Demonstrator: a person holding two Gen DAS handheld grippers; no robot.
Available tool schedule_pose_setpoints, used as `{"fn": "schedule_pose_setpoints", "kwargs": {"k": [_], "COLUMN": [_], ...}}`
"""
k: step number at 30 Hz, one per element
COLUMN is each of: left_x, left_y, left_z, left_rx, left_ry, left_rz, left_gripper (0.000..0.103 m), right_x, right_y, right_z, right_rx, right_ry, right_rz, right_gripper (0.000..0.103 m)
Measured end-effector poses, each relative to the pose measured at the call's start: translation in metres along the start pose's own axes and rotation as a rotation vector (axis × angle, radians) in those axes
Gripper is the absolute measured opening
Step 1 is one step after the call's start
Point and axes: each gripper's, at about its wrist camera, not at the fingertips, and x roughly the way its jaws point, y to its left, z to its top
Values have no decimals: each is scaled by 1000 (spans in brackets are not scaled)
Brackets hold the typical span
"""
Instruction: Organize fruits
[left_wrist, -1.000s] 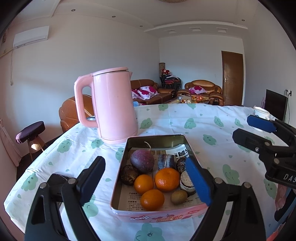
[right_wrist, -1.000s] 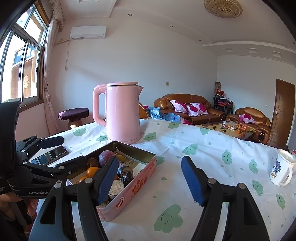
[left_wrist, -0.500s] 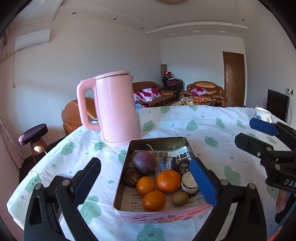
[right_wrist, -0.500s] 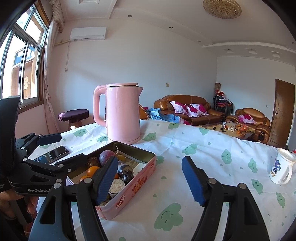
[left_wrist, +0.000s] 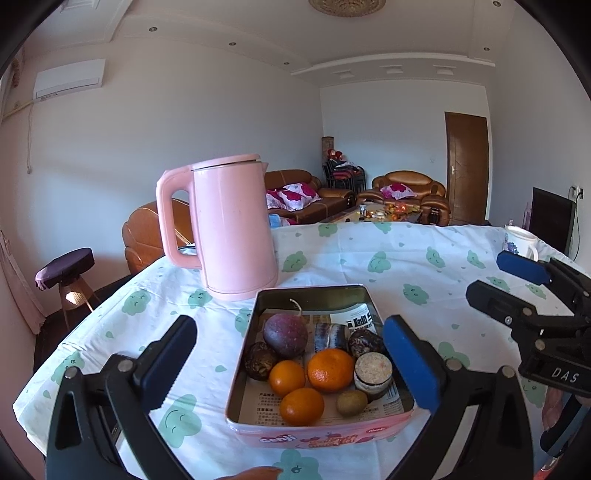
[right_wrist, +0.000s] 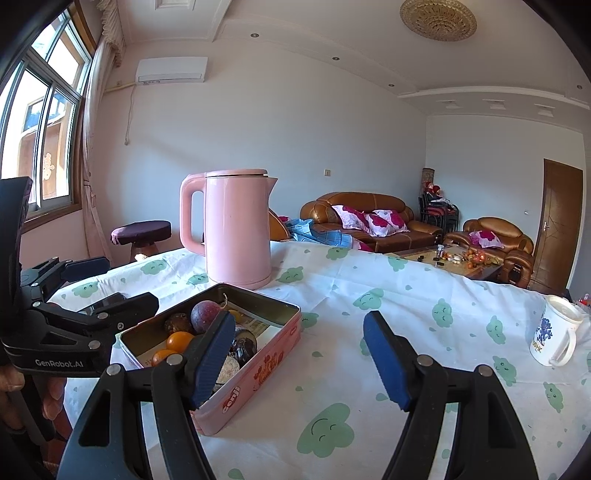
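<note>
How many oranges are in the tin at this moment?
3. In the pink tin: largest orange mid-tin, smaller orange at its left, nearest orange by the front wall. Others could hide beneath the pile.

left gripper (left_wrist: 290, 363): black plastic frame, blue ribbed pads, silver screws; "GenRobot.AI" was printed in white on its side | right gripper (right_wrist: 299, 354): same black frame, blue pads, silver screws; "DAS" lettering was seen

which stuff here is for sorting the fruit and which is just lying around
For the job: tin, oranges, purple fruit, kiwi, left tongs, right tongs.
Lying about: pink kettle, mug, stool.
</note>
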Motion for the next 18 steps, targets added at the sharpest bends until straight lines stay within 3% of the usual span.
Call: {"fn": "schedule_pose_setpoints", "kwargs": {"k": [18], "left_x": [-3], "left_y": [0], "left_z": [2], "left_rx": [3], "left_ry": [-29], "left_rz": [22], "left_gripper": [103], "right_x": [1], "right_y": [-5], "right_z": [-7], "right_rx": [1], "right_ry": [5], "right_rz": [-10], "right_gripper": [74]}}
